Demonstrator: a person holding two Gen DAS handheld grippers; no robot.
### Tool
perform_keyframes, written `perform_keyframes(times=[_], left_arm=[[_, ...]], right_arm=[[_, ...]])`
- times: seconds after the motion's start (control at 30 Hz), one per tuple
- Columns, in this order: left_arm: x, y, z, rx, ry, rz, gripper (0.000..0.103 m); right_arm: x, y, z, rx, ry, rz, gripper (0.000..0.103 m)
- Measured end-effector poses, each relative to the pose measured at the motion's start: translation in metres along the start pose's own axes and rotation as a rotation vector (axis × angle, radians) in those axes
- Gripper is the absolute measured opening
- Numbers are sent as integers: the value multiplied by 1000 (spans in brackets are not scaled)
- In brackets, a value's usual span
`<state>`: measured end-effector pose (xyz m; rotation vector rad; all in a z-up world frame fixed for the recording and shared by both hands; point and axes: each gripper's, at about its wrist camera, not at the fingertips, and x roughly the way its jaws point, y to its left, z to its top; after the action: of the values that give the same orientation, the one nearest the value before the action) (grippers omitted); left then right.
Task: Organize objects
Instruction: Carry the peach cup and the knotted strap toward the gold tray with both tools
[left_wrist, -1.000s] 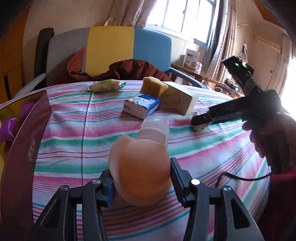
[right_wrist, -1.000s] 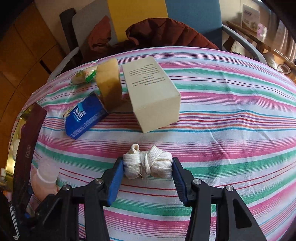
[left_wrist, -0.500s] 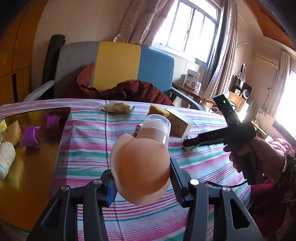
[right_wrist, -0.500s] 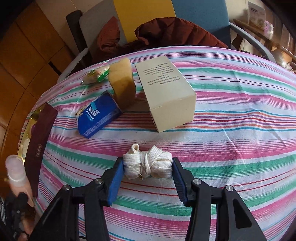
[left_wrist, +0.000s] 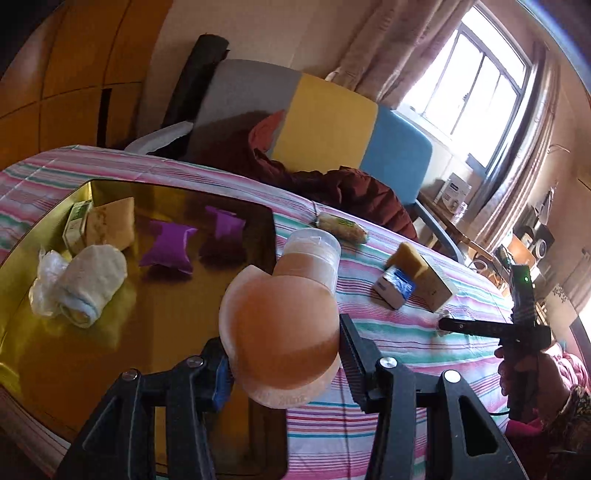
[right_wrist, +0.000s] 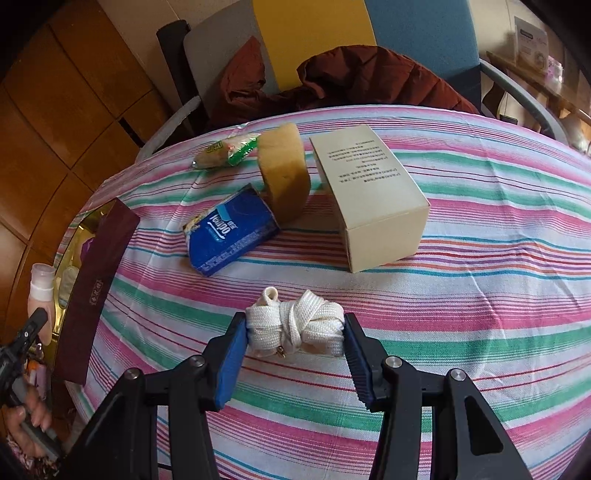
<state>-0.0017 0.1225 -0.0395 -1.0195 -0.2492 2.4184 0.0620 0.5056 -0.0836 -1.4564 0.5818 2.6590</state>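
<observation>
Left wrist view: the left gripper (left_wrist: 284, 363) clamped a peach bottle (left_wrist: 282, 325) above the near right corner of a gold tray (left_wrist: 55, 365), likely to set it inside. The tray held a rolled towel (left_wrist: 92, 284), a purple pouch (left_wrist: 166, 247) and a small box (left_wrist: 75, 225). The right gripper (right_wrist: 295, 334), part open, squeezed a knotted white strap (right_wrist: 295, 326) on the striped tablecloth (right_wrist: 480, 314) near its front edge.

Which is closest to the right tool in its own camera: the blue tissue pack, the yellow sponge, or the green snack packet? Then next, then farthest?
From the right tool:
1. Blue tissue pack, just ahead, to the left.
2. Yellow sponge, standing behind the pack.
3. Green snack packet, near the table's far edge, left.
</observation>
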Motion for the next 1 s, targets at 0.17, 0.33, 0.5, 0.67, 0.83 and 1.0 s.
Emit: perform_keyframes(times=[0.17,0.33,0.5,0.67,0.83,1.0], left_arm=[[8,31,6,-65,54,47,50],[16,55,11,-126,103,88,50],[24,73,17,-166,148,123,50],[31,85,21,-198,190,153,51],[33,90,20,-214,211,192,54],[18,88,14,-226,135,180,54]], right_arm=[[0,10,0,-30,-8,40,52],[0,21,-2,-67,-21,70,52],[1,30,-4,-97,-20,94,52],[5,33,-5,-112,-9,94,52],[3,33,-4,-113,-16,102,52],[3,36,-4,-124,-17,111,52]])
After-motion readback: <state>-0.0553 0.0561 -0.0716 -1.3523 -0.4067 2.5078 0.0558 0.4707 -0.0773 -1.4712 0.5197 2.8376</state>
